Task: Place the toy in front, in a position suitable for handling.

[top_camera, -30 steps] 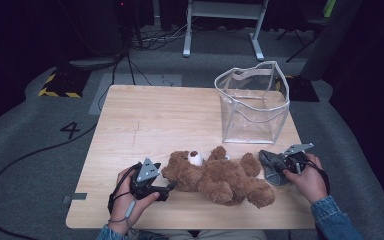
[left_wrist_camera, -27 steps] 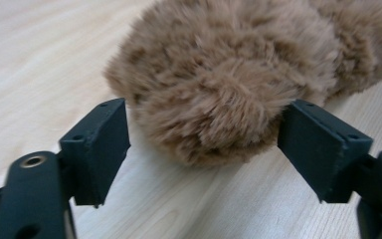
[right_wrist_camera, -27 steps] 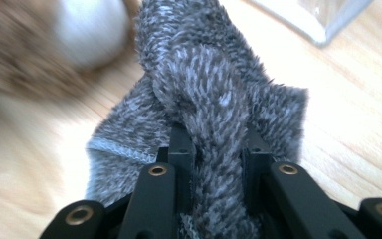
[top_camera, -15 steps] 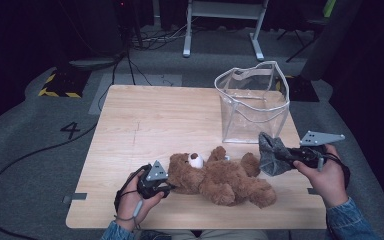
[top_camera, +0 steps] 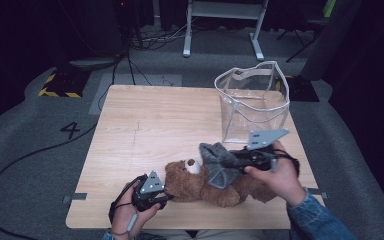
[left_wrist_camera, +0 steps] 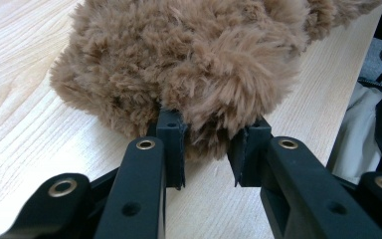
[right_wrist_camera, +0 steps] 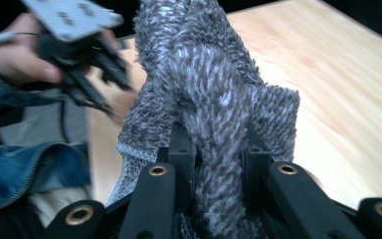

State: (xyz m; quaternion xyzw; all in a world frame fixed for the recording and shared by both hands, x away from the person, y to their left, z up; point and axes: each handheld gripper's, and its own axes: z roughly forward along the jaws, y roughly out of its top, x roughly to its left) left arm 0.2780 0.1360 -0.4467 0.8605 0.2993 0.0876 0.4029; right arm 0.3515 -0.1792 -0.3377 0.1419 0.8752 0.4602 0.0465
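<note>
High view: left gripper (top_camera: 166, 198) is pinching the bear (top_camera: 215, 184), its jaws having just been closing on it; right gripper (top_camera: 230, 161) is holding a grey cloth (top_camera: 216, 164) above the bear, near the clear bag (top_camera: 252, 102).
Left gripper view: fur (left_wrist_camera: 194, 64) is bulging between the closed-in jaws on the table (left_wrist_camera: 30, 99).
Right gripper view: cloth (right_wrist_camera: 214, 99) is being clamped between the jaws, rising ahead.

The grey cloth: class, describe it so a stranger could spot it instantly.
Start at the wooden table, then the near edge where a brown teddy bear lies. Above the bear, the right claw pinches the grey cloth: shaggy, grey, lifted off the table.
</note>
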